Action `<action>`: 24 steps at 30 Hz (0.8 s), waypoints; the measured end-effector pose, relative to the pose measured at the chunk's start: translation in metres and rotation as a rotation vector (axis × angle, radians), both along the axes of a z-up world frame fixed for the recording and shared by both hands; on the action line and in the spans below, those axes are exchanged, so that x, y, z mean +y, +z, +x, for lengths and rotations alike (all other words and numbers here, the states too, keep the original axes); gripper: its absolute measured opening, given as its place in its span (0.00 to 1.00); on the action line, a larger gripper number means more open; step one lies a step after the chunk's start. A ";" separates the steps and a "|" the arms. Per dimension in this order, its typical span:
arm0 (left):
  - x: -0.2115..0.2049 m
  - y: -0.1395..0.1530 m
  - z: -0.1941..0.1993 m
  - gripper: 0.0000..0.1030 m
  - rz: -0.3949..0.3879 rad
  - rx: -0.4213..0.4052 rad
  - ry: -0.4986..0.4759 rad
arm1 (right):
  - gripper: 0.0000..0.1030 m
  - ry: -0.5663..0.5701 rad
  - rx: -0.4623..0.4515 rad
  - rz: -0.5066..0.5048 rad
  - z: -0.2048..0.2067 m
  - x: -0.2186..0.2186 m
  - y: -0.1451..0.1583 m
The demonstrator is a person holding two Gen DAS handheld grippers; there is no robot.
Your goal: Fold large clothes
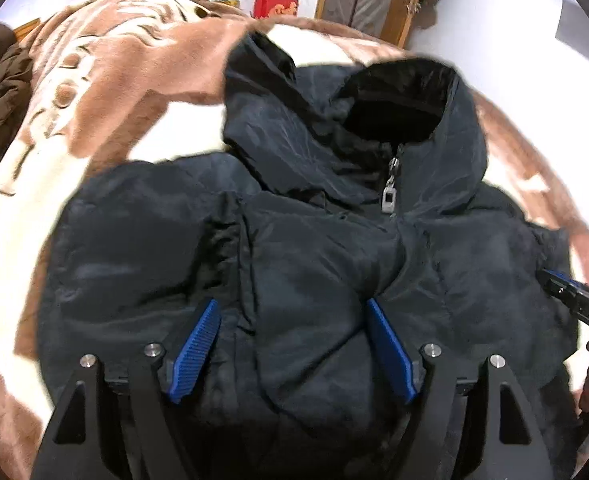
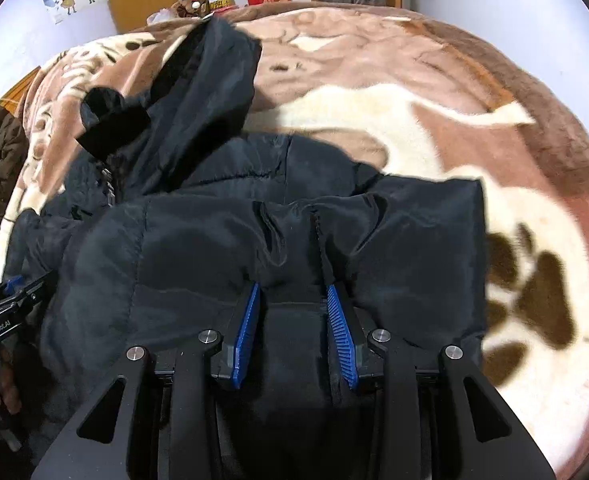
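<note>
A dark padded jacket (image 1: 314,248) was laid front-up on a bed covered by a brown and cream blanket (image 1: 106,80), its hood (image 1: 398,120) pointing away toward the far wall and the zip pull (image 1: 389,196) seen just below the collar. The left claw (image 1: 294,344) was held over the lower body of the jacket with its blue pads (image 1: 196,352) set wide apart and a puffed fold of fabric lying between them; no firm clamp was shown. The right claw (image 2: 294,332) was seen with its pads closer in, a bunched roll of the jacket's fabric pressed between them, so a hold on the cloth was judged likely. The jacket already appeared partly doubled, with a sleeve or side panel brought across the front. The step in hand was judged to be a fold of the body, perhaps halfway through the task. For the next move, both edges would need to be lifted together and carried toward the hood, kept level so that the bulky padding was not slid askew.
</note>
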State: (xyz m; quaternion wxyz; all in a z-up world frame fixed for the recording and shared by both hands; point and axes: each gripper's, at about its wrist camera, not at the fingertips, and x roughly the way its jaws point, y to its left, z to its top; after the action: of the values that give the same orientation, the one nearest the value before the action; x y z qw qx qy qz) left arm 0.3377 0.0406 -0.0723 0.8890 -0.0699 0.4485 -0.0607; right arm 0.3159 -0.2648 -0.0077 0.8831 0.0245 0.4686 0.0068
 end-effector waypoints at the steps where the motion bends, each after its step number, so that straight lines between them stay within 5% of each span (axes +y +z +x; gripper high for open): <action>1: 0.005 0.008 -0.007 0.75 -0.007 -0.024 0.002 | 0.35 -0.001 -0.026 0.008 -0.007 0.000 0.009; 5: 0.023 0.021 -0.030 0.75 0.024 -0.073 0.012 | 0.35 0.040 -0.095 0.038 -0.039 0.011 0.030; 10: 0.032 -0.009 -0.023 0.75 0.066 -0.011 0.032 | 0.35 0.095 0.004 -0.011 -0.038 0.032 -0.012; 17: 0.017 -0.019 -0.013 0.77 0.147 -0.039 -0.007 | 0.36 0.076 -0.004 -0.002 -0.026 0.029 -0.032; 24: 0.019 0.003 -0.026 0.75 0.148 -0.014 0.018 | 0.36 0.050 0.001 0.017 -0.041 0.028 -0.009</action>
State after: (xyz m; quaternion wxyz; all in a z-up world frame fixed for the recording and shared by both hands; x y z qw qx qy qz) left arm 0.3117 0.0596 -0.0693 0.8953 -0.0076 0.4449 -0.0201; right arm 0.2747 -0.2373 -0.0169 0.8822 0.0204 0.4694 0.0327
